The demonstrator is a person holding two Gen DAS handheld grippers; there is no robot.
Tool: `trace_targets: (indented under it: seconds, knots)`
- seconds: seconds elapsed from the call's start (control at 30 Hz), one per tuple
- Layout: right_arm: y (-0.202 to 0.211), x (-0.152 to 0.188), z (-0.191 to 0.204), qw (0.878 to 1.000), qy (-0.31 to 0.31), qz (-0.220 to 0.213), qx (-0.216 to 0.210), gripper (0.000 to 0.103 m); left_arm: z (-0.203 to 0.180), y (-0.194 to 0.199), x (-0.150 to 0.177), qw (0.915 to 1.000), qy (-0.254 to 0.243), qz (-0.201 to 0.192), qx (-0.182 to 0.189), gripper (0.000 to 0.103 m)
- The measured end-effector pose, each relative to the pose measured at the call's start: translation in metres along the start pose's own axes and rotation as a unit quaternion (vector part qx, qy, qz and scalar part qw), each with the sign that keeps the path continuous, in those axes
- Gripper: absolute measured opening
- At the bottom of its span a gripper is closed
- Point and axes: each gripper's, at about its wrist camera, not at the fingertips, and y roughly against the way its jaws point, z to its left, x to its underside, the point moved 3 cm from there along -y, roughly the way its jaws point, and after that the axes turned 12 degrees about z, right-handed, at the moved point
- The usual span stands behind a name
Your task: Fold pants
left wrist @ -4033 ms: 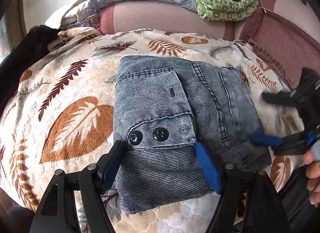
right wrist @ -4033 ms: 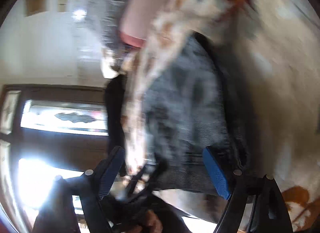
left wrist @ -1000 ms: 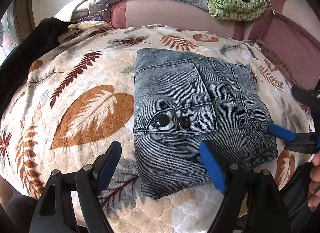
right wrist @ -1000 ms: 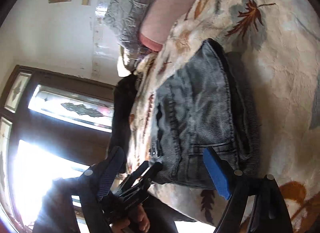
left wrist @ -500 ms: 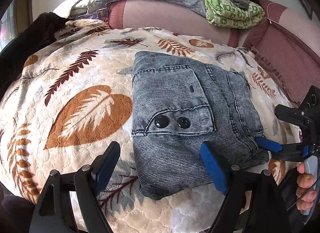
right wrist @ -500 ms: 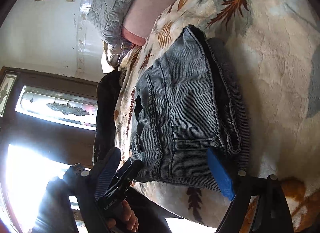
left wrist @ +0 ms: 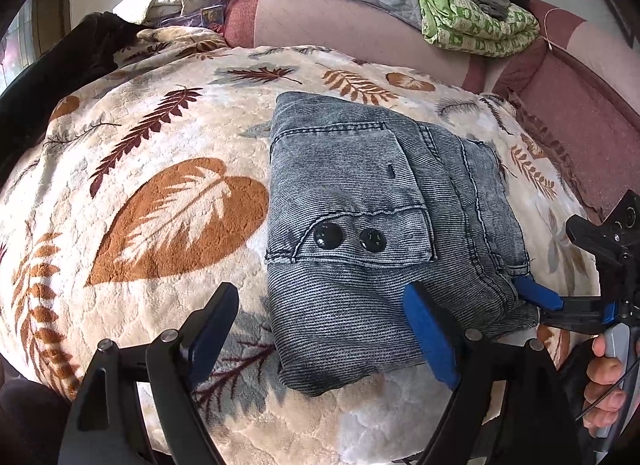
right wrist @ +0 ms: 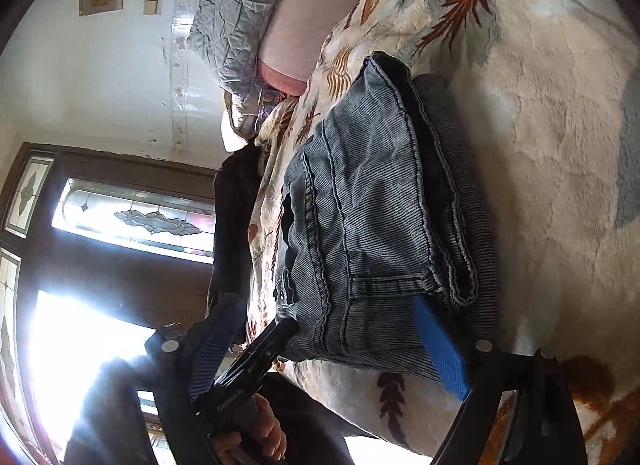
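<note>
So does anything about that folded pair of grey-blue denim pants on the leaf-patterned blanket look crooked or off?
Mostly tidy: the folded grey-blue denim pants lie flat on the cream leaf-patterned fleece blanket. The one untidy spot is the right-hand edge, where the layers are staggered and gape open instead of lining up. No damage shows.

Leaf-print blanket (left wrist: 168,169), perhaps a sofa (left wrist: 340,21)

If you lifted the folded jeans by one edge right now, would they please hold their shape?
Probably not: the folded jeans are soft stacked layers, likely to sag and unfold. They look thick, so fairly heavy. The plush blanket should resist sliding.
</note>
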Motion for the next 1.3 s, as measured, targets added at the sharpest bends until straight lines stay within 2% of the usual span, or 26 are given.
trace_targets:
  seconds: [0.17,0.33,0.43,0.67,0.87,1.1,1.3]
  knots:
    - [0.005,0.003,-0.002,1.000,0.005,0.000,-0.001,0.089,-0.004,0.006,-0.003,0.9999,-0.004,0.005,-0.009,0.085]
    - [0.005,0.005,-0.001,1.000,0.009,0.000,0.001,0.089,-0.008,0.021,-0.005,0.9993,-0.011,-0.033,-0.012,0.085]
    - [0.004,0.006,-0.001,1.000,0.007,-0.001,0.001,0.089,-0.010,-0.001,-0.003,0.9996,-0.018,0.011,-0.018,0.085]
    - [0.002,0.006,0.001,1.000,0.007,-0.003,0.005,0.089,-0.007,-0.005,0.002,0.9999,-0.010,0.002,-0.003,0.086]
    - [0.001,0.006,0.003,1.000,0.008,-0.003,0.004,0.089,-0.008,-0.003,0.001,0.9999,-0.011,0.004,-0.010,0.087]
    - [0.001,0.007,0.017,0.999,0.028,-0.007,0.031,0.089,-0.008,0.004,-0.002,0.9998,-0.011,0.007,-0.013,0.087]
    - [0.015,0.012,0.042,0.996,0.055,-0.014,0.066,0.089,-0.002,0.018,-0.005,0.9998,-0.016,-0.007,-0.009,0.087]
